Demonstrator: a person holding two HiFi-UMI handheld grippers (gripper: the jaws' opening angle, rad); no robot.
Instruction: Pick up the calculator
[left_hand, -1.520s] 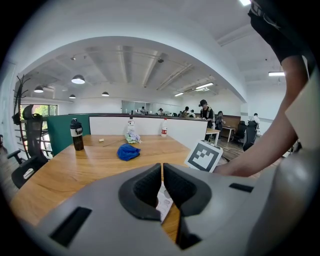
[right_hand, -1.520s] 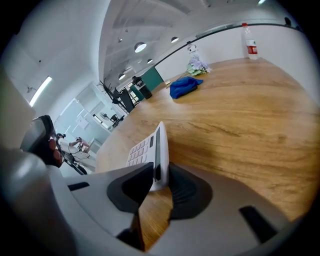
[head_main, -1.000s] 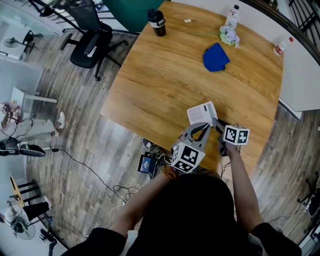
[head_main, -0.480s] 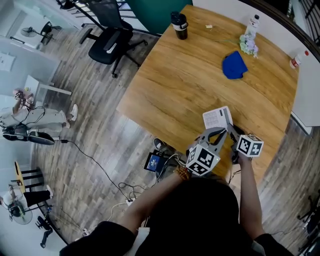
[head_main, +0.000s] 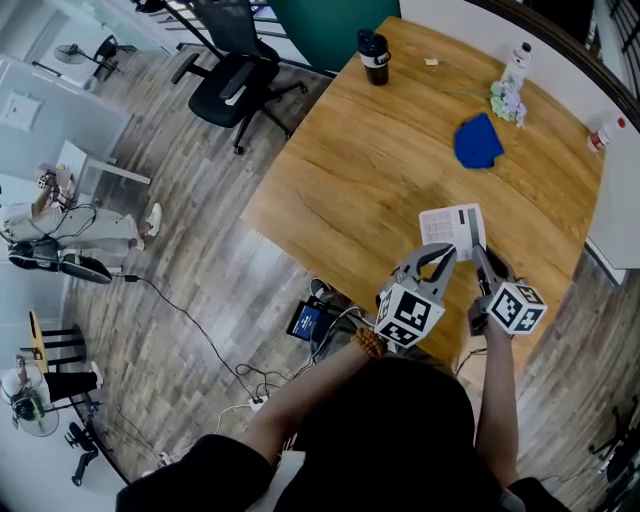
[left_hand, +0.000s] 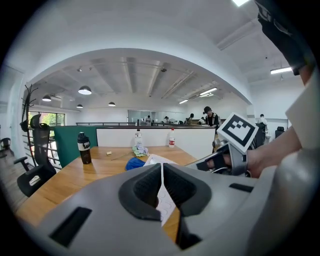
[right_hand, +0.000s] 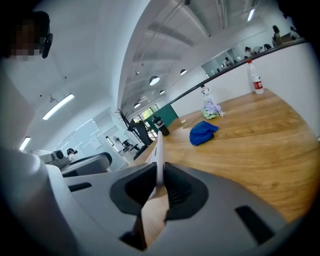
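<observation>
The white calculator (head_main: 452, 228) hangs tilted above the wooden table (head_main: 350, 170), near its front corner. My right gripper (head_main: 481, 252) is shut on the calculator's right edge. In the right gripper view the calculator (right_hand: 159, 150) stands edge-on between the pads of the right gripper (right_hand: 160, 176). My left gripper (head_main: 441, 256) sits just below the calculator's near edge, jaws shut, tips together. In the left gripper view the keyed face of the calculator (left_hand: 151, 161) shows behind the left gripper (left_hand: 161, 172), not clamped in it.
A blue cloth (head_main: 477, 140), a black bottle (head_main: 374, 55) and a clear bottle with flowers (head_main: 512, 78) stand at the table's far side. An office chair (head_main: 235, 75) is beyond the left edge. Cables and a small device (head_main: 305, 322) lie on the floor below.
The calculator has come up off the table in the right gripper and now hangs tilted. Both grippers have risen, the right one more.
</observation>
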